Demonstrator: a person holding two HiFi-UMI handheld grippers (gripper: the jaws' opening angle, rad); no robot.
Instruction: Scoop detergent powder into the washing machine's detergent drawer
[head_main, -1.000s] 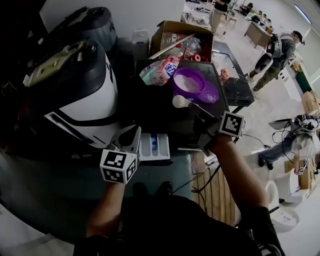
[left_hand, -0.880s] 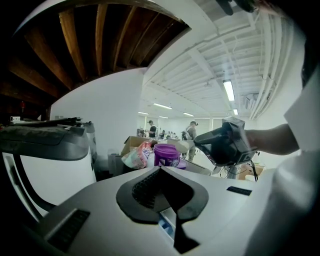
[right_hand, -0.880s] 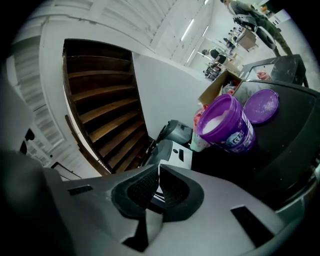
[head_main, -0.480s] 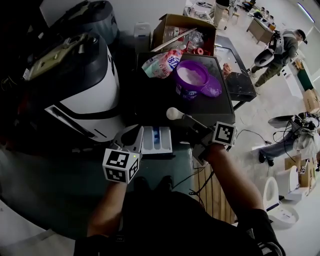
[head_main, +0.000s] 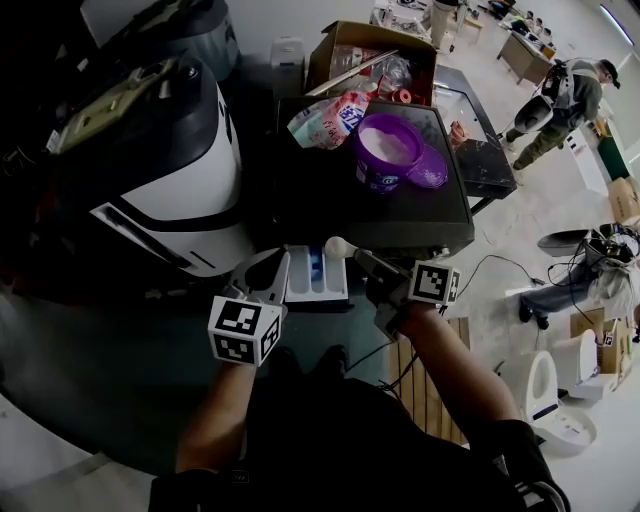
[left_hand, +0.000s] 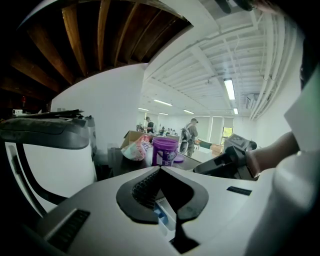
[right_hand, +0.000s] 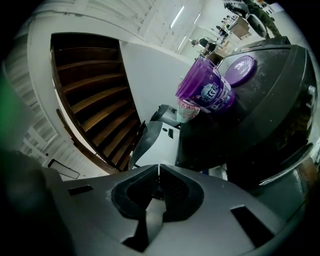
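Scoop (head_main: 336, 246) clamped in right gripper (head_main: 364, 261) jaws, bowl over drawer (head_main: 325, 286).

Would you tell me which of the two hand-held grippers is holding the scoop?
The right hand-held gripper, jaws shut on the scoop, whose white bowl is by the drawer. The left hand-held gripper holds nothing.

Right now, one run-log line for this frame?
right gripper: shut on scoop | scoop: bowl at drawer far edge | drawer: pulled out | left gripper: shut, beside drawer | purple tub: lid off
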